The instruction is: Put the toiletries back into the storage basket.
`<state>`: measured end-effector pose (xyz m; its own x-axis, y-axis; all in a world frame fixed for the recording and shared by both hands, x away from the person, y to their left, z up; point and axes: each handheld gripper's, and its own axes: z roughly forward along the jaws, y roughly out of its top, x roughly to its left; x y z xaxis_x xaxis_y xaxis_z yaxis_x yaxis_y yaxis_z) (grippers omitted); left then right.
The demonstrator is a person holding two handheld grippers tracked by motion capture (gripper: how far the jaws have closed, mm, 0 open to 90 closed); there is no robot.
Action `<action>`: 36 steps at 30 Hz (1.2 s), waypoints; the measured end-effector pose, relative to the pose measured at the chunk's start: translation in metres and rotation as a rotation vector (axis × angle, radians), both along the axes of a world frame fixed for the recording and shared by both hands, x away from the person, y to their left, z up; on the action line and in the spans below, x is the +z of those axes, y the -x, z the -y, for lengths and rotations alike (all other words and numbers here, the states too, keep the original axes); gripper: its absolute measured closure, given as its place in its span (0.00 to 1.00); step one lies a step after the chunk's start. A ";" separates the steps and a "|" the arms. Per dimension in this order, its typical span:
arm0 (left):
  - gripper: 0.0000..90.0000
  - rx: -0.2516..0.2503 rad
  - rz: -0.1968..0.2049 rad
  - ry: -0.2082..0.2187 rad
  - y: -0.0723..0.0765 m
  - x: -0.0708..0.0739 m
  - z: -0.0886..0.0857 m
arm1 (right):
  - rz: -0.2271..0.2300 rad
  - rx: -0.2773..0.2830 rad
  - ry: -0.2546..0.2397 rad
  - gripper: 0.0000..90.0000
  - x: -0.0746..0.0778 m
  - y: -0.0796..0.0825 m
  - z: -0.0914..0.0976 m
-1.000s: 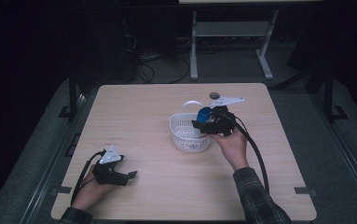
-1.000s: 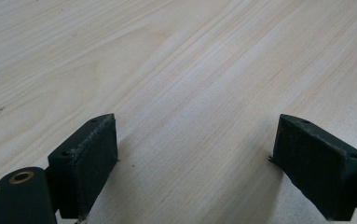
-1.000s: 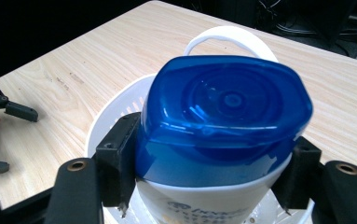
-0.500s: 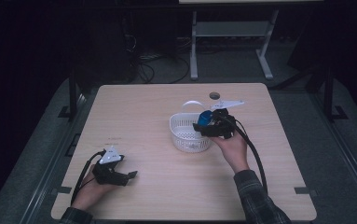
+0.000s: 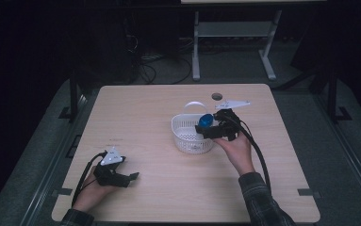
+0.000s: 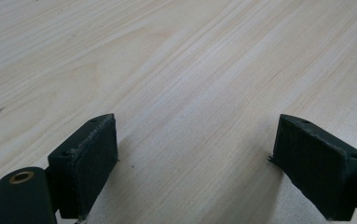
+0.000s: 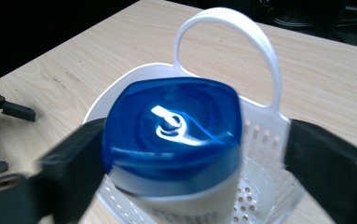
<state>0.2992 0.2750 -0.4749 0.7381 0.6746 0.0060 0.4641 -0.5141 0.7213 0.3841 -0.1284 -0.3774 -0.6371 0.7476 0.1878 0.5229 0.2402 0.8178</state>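
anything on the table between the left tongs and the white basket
No. In the high view the wood between the left tongs and the white basket is bare; the left gripper view shows bare table ahead too.

bottle cap (image 7: 171,126) blue | basket (image 7: 264,140) white, perforated | table (image 5: 145,122) light woodgrain

On the table (image 5: 159,113), the basket (image 5: 187,136) sits a little right of centre, its handle (image 5: 194,104) rising at the far side. The right gripper (image 5: 205,129) reaches in over the basket's right rim, with the bottle (image 5: 206,121) between its jaws above the basket's inside; in the right gripper view the bottle (image 7: 176,140) stands in front of the handle (image 7: 227,42). The left gripper (image 5: 130,178) rests near the table's front left corner, well apart from the basket, and a round hole (image 5: 217,96) in the tabletop lies just behind the basket to the right.
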 end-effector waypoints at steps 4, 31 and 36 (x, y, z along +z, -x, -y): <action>0.15 0.002 0.000 0.002 0.000 0.000 0.000 | -0.001 0.006 -0.004 0.00 0.003 0.004 0.007; 0.15 0.005 0.003 0.004 0.001 0.000 0.001 | 0.031 -0.029 -0.001 0.00 -0.006 0.060 0.062; 0.15 0.007 0.003 0.006 0.001 0.000 0.001 | 0.025 -0.047 0.011 0.00 -0.012 0.067 0.073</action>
